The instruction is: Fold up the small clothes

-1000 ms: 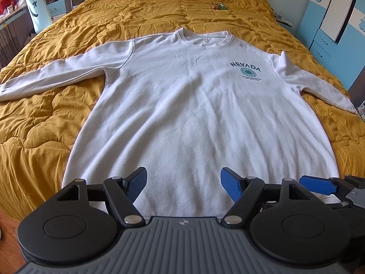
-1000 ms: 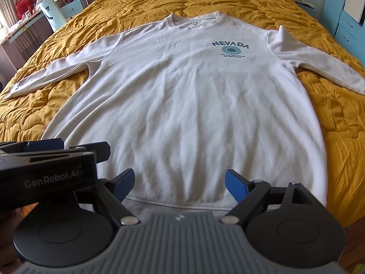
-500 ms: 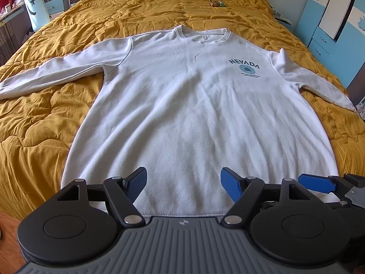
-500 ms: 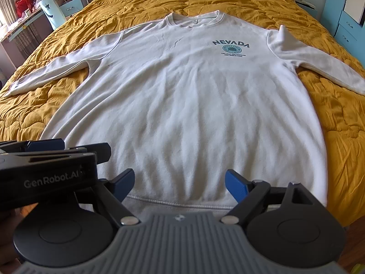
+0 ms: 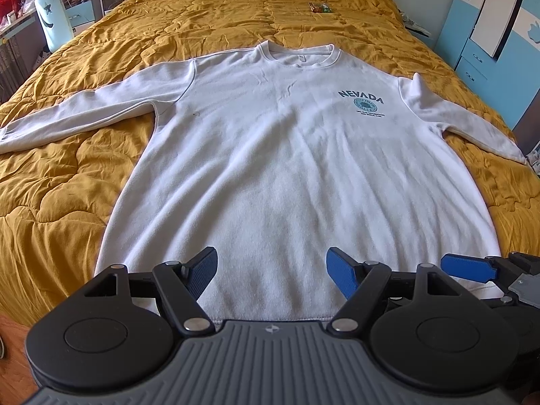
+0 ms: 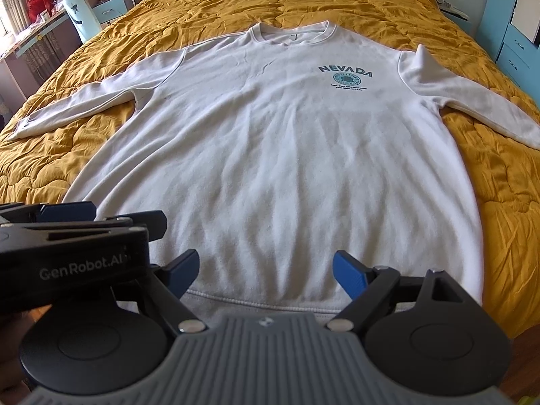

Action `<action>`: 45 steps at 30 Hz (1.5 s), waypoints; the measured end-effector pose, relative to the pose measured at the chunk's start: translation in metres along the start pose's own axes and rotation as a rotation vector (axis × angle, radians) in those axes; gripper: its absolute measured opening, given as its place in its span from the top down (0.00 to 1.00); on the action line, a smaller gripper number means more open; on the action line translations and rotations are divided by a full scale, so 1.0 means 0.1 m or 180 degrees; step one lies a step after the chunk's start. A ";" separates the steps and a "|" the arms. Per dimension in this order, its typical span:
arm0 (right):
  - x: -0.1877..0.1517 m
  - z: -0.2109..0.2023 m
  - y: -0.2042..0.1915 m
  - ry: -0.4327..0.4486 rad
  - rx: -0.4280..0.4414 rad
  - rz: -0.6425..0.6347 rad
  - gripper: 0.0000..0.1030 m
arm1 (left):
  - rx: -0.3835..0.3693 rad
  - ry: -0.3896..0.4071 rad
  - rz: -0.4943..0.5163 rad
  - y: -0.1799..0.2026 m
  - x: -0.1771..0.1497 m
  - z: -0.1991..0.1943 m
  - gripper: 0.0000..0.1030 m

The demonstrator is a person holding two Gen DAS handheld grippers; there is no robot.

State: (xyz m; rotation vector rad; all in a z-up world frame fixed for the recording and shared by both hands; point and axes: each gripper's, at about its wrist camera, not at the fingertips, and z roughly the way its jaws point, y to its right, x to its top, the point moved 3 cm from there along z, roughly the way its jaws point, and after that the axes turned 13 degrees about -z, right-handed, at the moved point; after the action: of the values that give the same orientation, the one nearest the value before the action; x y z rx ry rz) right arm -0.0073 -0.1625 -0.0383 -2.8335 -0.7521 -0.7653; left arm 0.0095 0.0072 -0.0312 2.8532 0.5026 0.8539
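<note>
A white long-sleeved sweatshirt (image 5: 287, 155) with a "NEVADA" print lies flat, front up, on the mustard quilt, sleeves spread to both sides; it also shows in the right wrist view (image 6: 280, 148). My left gripper (image 5: 271, 271) is open and empty, just above the bottom hem near its middle. My right gripper (image 6: 266, 275) is open and empty, above the hem a little to the right. Each gripper shows at the edge of the other's view.
The mustard quilt (image 5: 67, 155) covers a bed. A small colourful packet (image 5: 320, 7) lies far beyond the collar. A desk and light-blue chair (image 5: 54, 27) stand at the left, blue cabinets (image 5: 489, 33) at the right. Wooden floor shows at the bed's near edge.
Both grippers have drifted very slightly; the sweatshirt sits a touch lower in the left view. Both stay open and nothing was taken hold of.
</note>
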 end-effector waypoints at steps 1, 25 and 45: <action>0.00 0.00 0.00 0.0003 -0.0006 0.0000 0.20 | -0.0010 -0.0003 -0.0006 0.00 0.00 0.00 0.16; 0.04 -0.01 -0.02 0.0076 -0.0058 -0.0036 0.20 | -0.0131 0.0012 -0.0091 -0.05 0.07 0.01 0.19; 0.10 0.18 0.06 0.0043 -0.0007 0.0115 0.20 | -0.0379 0.1327 -0.1188 -1.45 1.01 -0.29 0.15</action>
State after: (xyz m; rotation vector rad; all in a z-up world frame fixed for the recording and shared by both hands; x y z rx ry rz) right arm 0.0110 -0.1595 -0.0485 -2.8328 -0.6965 -0.7795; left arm 0.0324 0.1784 0.0143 2.3588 0.9549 1.3450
